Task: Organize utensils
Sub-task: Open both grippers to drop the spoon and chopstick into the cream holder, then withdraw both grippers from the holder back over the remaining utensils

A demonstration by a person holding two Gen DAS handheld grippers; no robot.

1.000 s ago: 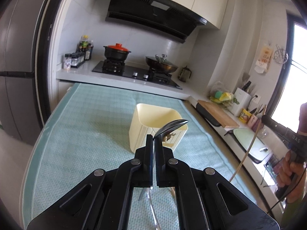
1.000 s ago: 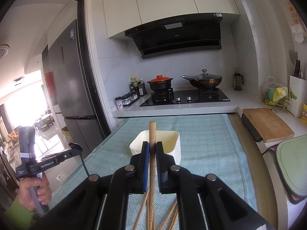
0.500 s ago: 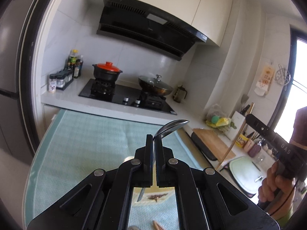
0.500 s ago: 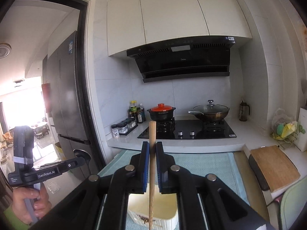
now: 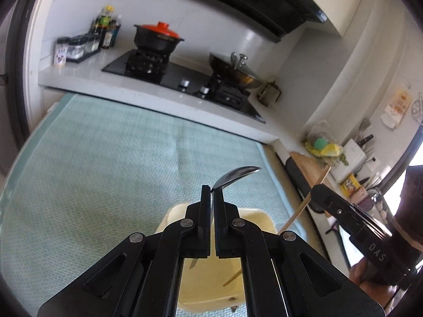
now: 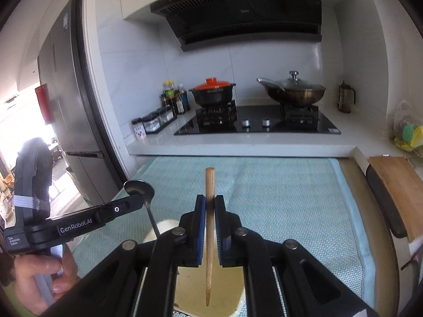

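My left gripper point(image 5: 212, 192) is shut on a metal spoon point(image 5: 236, 175), bowl up, handle pointing down into a cream plastic bin point(image 5: 208, 288) right below. My right gripper point(image 6: 210, 203) is shut on a wooden chopstick point(image 6: 209, 237), upright, its tip hanging inside the same bin point(image 6: 211, 298). In the right wrist view the left gripper point(image 6: 132, 204) and spoon point(image 6: 139, 189) are at the left over the bin's rim. In the left wrist view the right gripper point(image 5: 343, 211) and chopstick point(image 5: 304, 207) are at the right.
The bin stands on a teal mat point(image 5: 105, 174) on a table. Behind it is a counter with a hob point(image 6: 256, 124), a red-lidded pot point(image 6: 212, 92) and a wok point(image 6: 293, 89). A wooden cutting board point(image 6: 399, 190) lies at the right.
Both grippers have moved forward and tilted down over the bin. The spoon handle and the chopstick tip now hang inside it. Both stay shut.
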